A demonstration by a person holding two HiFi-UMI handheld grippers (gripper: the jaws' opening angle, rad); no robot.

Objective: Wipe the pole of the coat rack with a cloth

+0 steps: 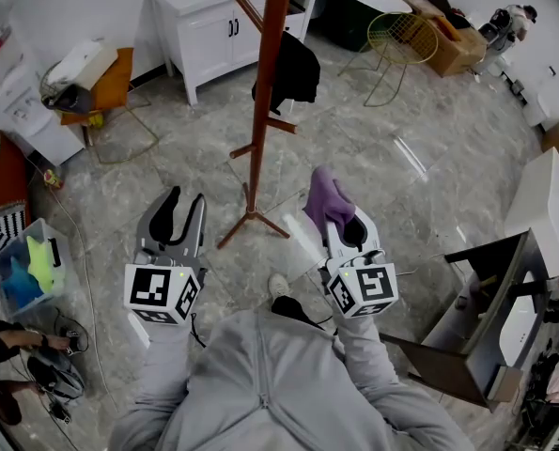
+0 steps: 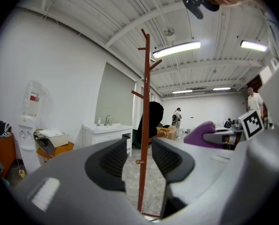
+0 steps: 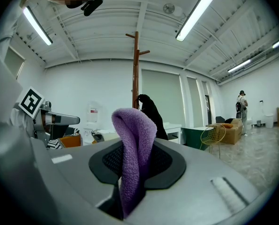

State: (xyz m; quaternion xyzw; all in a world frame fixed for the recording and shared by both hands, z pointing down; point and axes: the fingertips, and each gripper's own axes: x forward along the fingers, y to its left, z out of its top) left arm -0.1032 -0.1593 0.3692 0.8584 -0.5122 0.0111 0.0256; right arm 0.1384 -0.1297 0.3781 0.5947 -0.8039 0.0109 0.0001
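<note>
Grey sleeves [image 1: 162,379] hold two grippers out low. The right gripper [image 1: 333,219] is clamped on a folded purple cloth [image 1: 324,195] that sticks up from its jaws, and the left gripper [image 1: 185,205] has its jaws apart around nothing. The coat rack's pole [image 1: 265,92] stands upright ahead, between the two and apart from both. It lies forward and slightly left of the cloth, so I'd expect the right gripper to reach that way, then stroke along its height.

1. The grey marbled floor [image 1: 166,172] spreads below me.
2. The coat rack [image 1: 257,139] stands on it ahead of me, on splayed feet.
3. Beyond it stand a white cabinet [image 1: 209,26] and a yellow wire chair [image 1: 398,40].
4. A clear bin [image 1: 25,266] sits at my left.
</note>
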